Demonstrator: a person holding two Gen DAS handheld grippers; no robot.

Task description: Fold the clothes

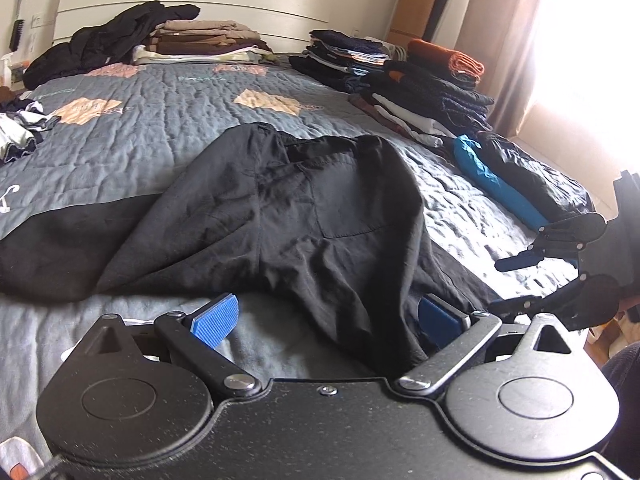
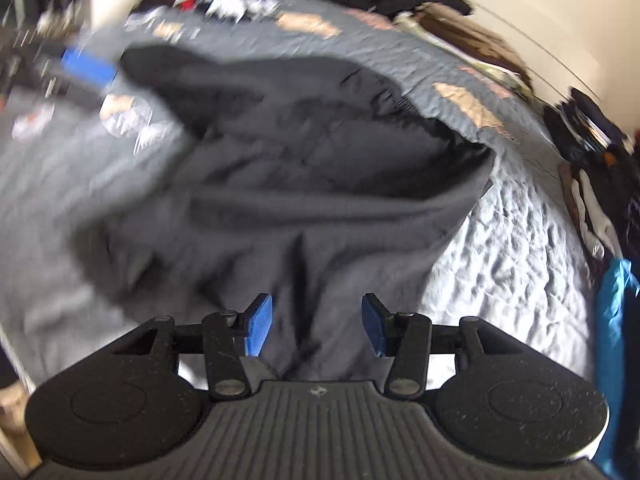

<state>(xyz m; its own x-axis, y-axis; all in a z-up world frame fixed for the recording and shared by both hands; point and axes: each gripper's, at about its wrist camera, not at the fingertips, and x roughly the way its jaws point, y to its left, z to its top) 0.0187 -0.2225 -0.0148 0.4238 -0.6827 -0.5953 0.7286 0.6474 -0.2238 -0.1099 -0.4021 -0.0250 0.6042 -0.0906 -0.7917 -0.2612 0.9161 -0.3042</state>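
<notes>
Black trousers (image 1: 304, 216) lie crumpled across the grey quilted bedspread (image 1: 160, 128), waistband toward the headboard (image 1: 192, 0), with folded stacks (image 1: 420, 80) lined up along the bed's far and right edges. Your left gripper (image 1: 326, 322) sits low at the near hem with its blue pads spread wide, cloth lying between them but not pinched. Your right gripper (image 2: 317, 326) hovers over the same garment, jaws parted and holding nothing, in a motion-blurred view.
</notes>
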